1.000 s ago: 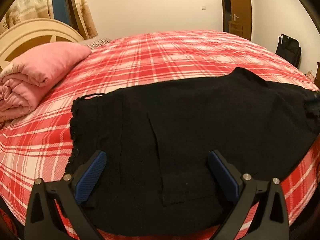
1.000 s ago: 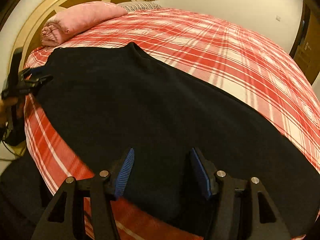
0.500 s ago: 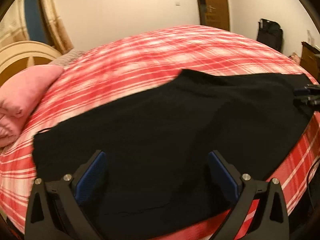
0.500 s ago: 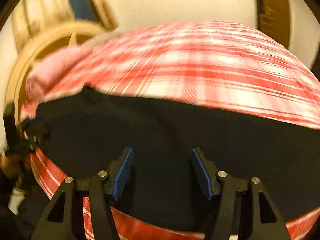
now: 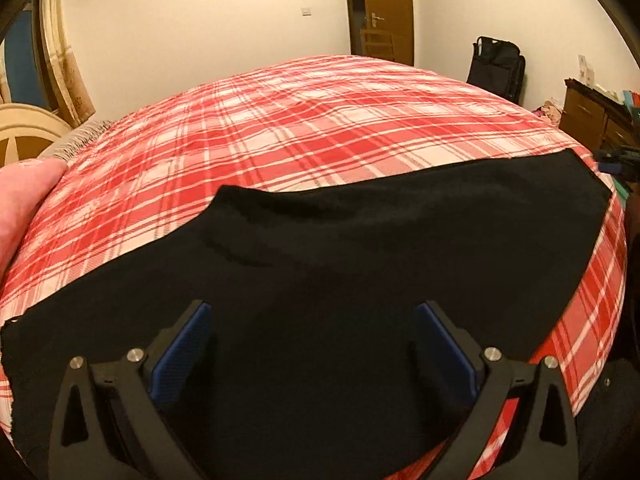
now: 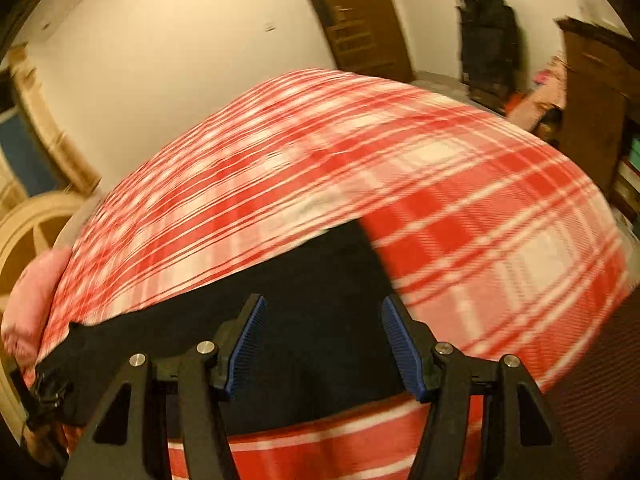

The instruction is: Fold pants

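The black pants (image 5: 360,264) lie spread flat along the near edge of the bed (image 5: 320,120), on its red and white checked cover. In the left wrist view the cloth fills the whole space under and ahead of the left gripper (image 5: 312,344) and runs off to its right as a long dark band, ending in a square corner near the bed's right edge. To the gripper's left the cloth reaches the edge of the mattress. Beyond the gripper the far outline of the pants rises to a small peak, with a few shallow wrinkles just behind it.

The left gripper stands spread wide above the pants, its blue pads clear of the cloth and nothing pinched between them.

In the right wrist view, which is blurred, the right gripper (image 6: 322,344) is also spread, over one end of the pants (image 6: 320,312); bare checked cover begins just to its right. No cloth is pinched between its pads.

Far to the left of both grippers sits a pink bundle of bedding (image 5: 20,200) by a cream headboard (image 5: 28,128). Well beyond the bed are a brown door (image 5: 384,8), a black bag (image 5: 496,68) against the wall and a wooden dresser (image 5: 592,116) to the right.
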The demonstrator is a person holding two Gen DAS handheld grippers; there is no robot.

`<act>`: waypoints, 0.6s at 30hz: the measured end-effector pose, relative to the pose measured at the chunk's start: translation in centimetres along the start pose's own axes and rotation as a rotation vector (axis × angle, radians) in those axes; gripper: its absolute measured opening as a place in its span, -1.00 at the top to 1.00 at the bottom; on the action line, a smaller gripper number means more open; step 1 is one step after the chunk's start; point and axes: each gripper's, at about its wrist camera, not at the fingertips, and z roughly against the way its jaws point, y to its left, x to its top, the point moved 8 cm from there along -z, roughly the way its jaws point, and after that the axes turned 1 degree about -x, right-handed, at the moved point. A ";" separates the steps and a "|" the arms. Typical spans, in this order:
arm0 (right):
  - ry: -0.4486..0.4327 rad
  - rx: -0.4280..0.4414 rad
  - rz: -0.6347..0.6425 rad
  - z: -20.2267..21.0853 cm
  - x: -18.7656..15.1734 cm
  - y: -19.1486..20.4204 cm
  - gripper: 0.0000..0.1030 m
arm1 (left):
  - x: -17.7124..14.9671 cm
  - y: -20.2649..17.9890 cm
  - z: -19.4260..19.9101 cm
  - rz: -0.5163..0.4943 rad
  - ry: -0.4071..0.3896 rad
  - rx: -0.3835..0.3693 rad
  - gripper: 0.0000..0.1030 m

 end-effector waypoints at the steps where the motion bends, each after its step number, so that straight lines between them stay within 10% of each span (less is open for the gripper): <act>1: 0.015 0.001 -0.020 -0.2 0.0 -0.8 -0.20 | 0.0 0.0 -0.2 0.004 0.009 0.011 -1.00; 11: 0.153 0.048 -0.052 -3.1 -2.2 -2.3 -0.19 | -0.7 0.9 -0.6 0.061 0.051 0.071 -1.00; 18: 0.136 0.026 -0.089 -3.2 -1.9 -3.5 -0.19 | 2.0 -2.5 0.6 0.036 0.011 -0.048 -1.00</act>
